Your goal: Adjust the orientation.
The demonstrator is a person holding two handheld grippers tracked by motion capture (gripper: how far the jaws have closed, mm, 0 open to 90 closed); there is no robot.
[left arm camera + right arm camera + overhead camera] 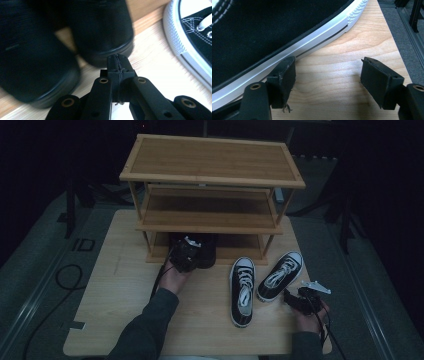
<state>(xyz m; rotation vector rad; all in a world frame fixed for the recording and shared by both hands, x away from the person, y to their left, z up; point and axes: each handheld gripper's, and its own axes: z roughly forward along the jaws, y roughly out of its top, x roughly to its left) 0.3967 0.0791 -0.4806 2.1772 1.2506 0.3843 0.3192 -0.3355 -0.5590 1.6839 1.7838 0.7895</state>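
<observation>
Right tool (328, 82), jaws standing apart, is sitting just behind the right sneaker's (280, 275) heel; that shoe's long axis is running away from it toward the rack (210, 200). Left tool (117, 66), jaws together and empty, is nosing at black shoes (200, 249) by the bottom shelf.

blurred: black shoes (50, 50) (motion-smeared) | cut off: sneaker (274, 37) by frame edges
</observation>
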